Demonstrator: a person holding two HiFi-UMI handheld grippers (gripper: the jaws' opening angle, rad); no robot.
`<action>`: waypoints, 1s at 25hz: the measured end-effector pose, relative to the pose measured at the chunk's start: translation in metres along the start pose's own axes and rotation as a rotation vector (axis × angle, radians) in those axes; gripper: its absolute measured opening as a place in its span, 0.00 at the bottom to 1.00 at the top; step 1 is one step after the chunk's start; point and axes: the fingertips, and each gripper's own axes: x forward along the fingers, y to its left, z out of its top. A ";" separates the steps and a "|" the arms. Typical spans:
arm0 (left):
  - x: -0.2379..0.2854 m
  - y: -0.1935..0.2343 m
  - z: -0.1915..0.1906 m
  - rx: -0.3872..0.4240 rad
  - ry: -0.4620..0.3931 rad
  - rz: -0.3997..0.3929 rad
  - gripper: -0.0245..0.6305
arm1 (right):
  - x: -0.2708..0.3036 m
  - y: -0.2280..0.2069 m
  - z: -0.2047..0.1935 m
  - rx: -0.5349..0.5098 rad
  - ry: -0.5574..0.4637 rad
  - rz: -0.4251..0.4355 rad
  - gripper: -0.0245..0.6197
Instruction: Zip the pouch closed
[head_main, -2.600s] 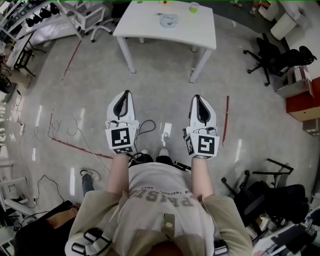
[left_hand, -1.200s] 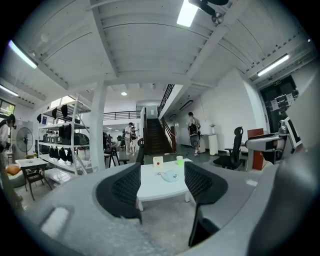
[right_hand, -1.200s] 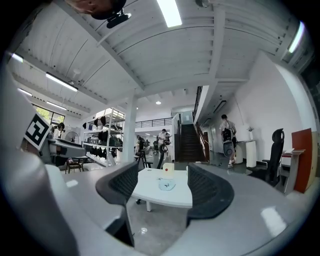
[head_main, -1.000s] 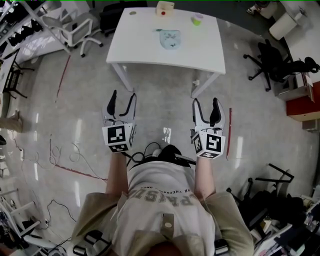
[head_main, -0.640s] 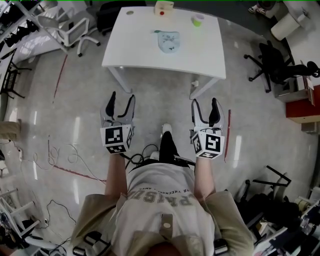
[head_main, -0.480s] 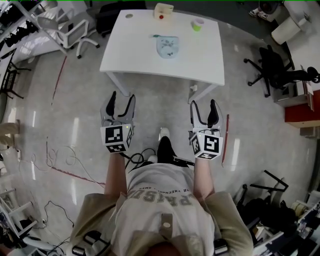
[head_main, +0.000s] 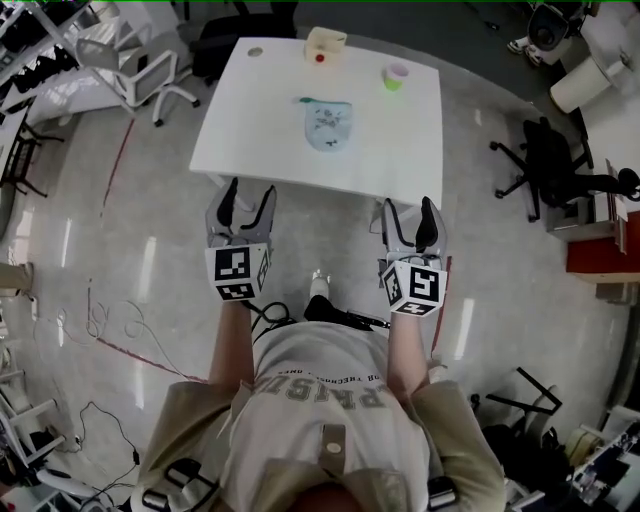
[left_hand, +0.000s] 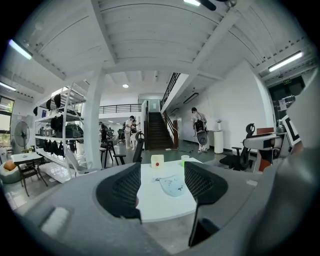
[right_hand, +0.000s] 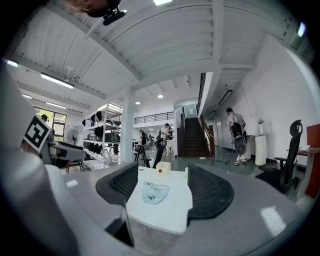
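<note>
A pale blue pouch (head_main: 327, 125) lies flat in the middle of a white table (head_main: 250, 140); it also shows as a small pale shape, the pouch (left_hand: 173, 185) (right_hand: 152, 192), in both gripper views. My left gripper (head_main: 244, 203) hovers at the table's near edge, open, with nothing between its jaws. My right gripper (head_main: 409, 216) stands level beside it at the near right corner, also open and empty. Both are well short of the pouch.
On the table's far side stand a cream box with a red dot (head_main: 325, 45) and a green-rimmed cup (head_main: 397, 76). Office chairs (head_main: 565, 170) sit to the right, a white chair (head_main: 125, 65) to the left. Cables (head_main: 110, 310) trail over the floor.
The person has walked toward the table with both grippers held out; the table now meets the jaw tips. The jaws have stayed as wide as before.
</note>
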 end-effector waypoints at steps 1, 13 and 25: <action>0.007 0.001 0.000 0.000 0.004 0.006 0.47 | 0.008 -0.003 0.001 0.001 0.001 0.008 0.48; 0.057 0.007 -0.007 0.013 0.063 0.041 0.47 | 0.067 -0.018 -0.012 0.040 0.036 0.056 0.48; 0.135 0.040 -0.009 -0.003 0.076 -0.028 0.47 | 0.133 -0.015 -0.022 0.047 0.056 -0.003 0.48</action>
